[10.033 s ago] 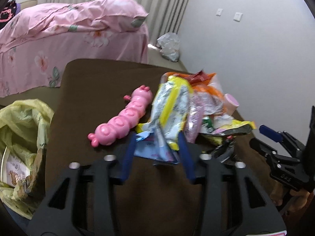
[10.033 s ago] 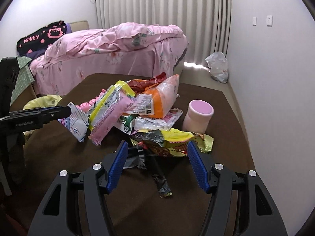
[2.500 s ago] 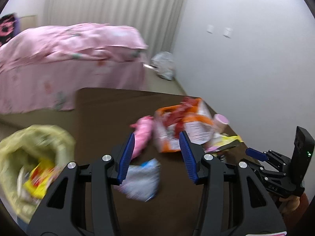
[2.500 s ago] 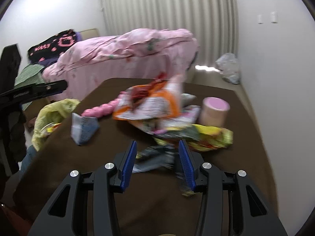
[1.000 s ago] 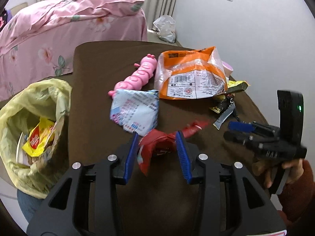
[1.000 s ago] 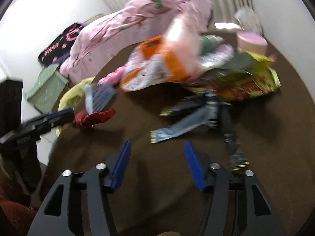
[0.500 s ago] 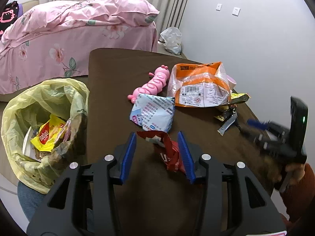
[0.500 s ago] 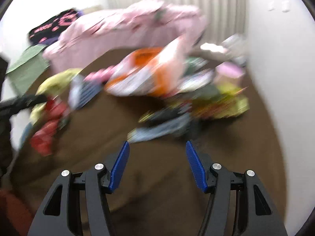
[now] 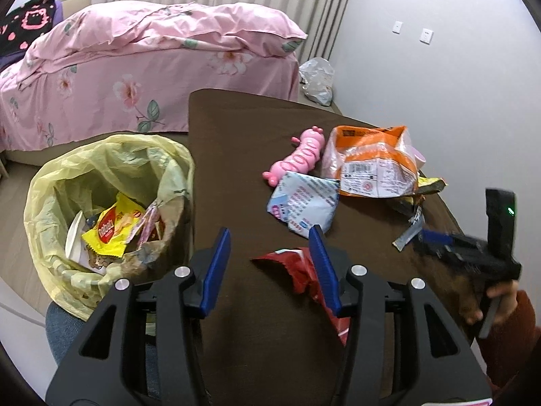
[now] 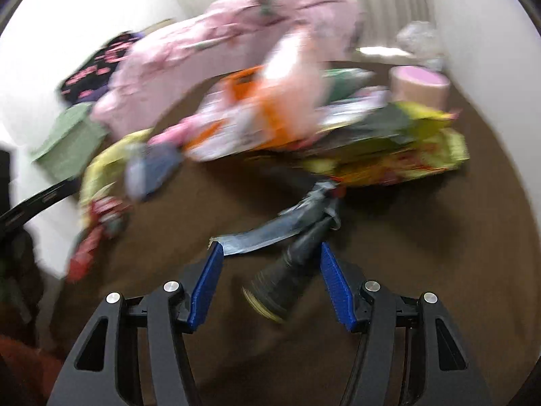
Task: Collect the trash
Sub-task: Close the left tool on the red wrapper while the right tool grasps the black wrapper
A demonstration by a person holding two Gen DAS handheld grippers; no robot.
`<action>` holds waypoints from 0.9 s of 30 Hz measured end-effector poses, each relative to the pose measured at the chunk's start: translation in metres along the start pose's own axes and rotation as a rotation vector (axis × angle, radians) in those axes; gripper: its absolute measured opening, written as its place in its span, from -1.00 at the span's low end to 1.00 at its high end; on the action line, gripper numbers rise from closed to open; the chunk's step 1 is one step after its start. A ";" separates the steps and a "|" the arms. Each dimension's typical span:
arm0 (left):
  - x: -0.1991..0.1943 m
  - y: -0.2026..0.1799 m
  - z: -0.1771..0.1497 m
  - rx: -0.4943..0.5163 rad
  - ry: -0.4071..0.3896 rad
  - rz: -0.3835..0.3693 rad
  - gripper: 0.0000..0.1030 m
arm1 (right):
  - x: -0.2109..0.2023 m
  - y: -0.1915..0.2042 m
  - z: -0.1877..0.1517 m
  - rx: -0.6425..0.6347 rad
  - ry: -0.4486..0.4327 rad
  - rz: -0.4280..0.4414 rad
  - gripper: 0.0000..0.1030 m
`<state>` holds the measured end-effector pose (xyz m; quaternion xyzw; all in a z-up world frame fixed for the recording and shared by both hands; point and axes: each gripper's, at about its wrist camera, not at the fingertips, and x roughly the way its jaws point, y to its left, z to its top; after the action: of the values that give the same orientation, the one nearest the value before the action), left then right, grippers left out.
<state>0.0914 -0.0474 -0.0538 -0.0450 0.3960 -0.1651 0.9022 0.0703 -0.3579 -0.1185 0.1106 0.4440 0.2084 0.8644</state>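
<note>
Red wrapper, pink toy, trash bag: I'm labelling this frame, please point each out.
red wrapper (image 9: 297, 265), left wrist view, crumpled middle.
pink toy (image 9: 304, 159), left wrist view, body.
trash bag (image 9: 111, 155), left wrist view, far rim.

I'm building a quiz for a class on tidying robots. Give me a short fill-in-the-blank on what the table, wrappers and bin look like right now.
1. The bin bag beside the brown table is ____ in colour.
2. The red wrapper lies by the open left gripper, on its ____ finger's side.
3. The caterpillar toy on the table is ____.
4. The largest snack bag is white and ____.

Missing words: yellow; right; pink; orange
</note>
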 end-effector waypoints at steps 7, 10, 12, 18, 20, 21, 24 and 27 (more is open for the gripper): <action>0.004 0.003 -0.006 -0.023 0.016 -0.012 -0.10 | -0.024 0.012 0.014 -0.065 -0.125 -0.226 0.08; 0.005 0.000 -0.010 -0.016 0.025 -0.024 -0.09 | -0.014 -0.008 0.023 0.015 -0.134 -0.254 -0.02; 0.006 -0.001 -0.011 -0.011 0.030 -0.028 -0.09 | 0.000 -0.023 0.030 0.072 -0.112 -0.247 -0.10; 0.004 -0.005 -0.013 0.012 0.030 -0.048 -0.06 | 0.010 -0.015 0.027 0.012 -0.067 -0.231 -0.30; 0.004 -0.005 -0.013 0.013 0.036 -0.060 -0.02 | 0.005 -0.008 0.023 -0.018 -0.068 -0.229 -0.45; 0.004 -0.005 -0.014 0.012 0.038 -0.061 -0.02 | 0.002 -0.006 0.022 -0.017 -0.069 -0.217 -0.46; 0.006 -0.008 -0.016 0.016 0.046 -0.072 -0.02 | -0.009 -0.001 0.016 -0.018 -0.093 -0.208 -0.47; 0.007 -0.014 -0.019 0.039 0.061 -0.105 0.07 | -0.019 0.004 0.014 -0.024 -0.120 -0.209 -0.47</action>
<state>0.0784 -0.0624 -0.0684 -0.0431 0.4170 -0.2210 0.8806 0.0704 -0.3633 -0.0950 0.0657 0.3980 0.1157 0.9077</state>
